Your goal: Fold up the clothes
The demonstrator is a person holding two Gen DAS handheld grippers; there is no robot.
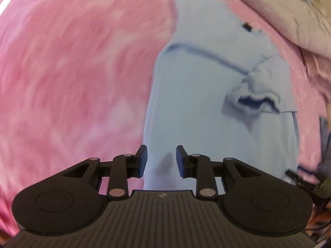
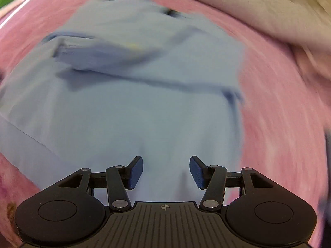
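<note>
The light blue garment (image 2: pixel 132 107) lay partly folded on the pink cover (image 1: pixel 72 72), and both the left gripper (image 1: pixel 161 161) and the right gripper (image 2: pixel 166 172) were spread and empty, so further folds remained.

My left gripper (image 1: pixel 161 161): matt black plastic body, ribbed top plate, dull metal rivets at linkages. My fingers (image 1: pixel 142 161): dark blue pads, finely textured, matt. My right gripper (image 2: pixel 166 172): same finish. Garment (image 2: pixel 144 107): pale blue cloth, smooth, soft, matt; ribbed knit hem under left gripper. Cover (image 1: pixel 72 72) beneath: mottled pink cloth, fleecy look, matt. Beige fabric (image 2: pixel 269 10) at far edge: fine woven texture.
</note>
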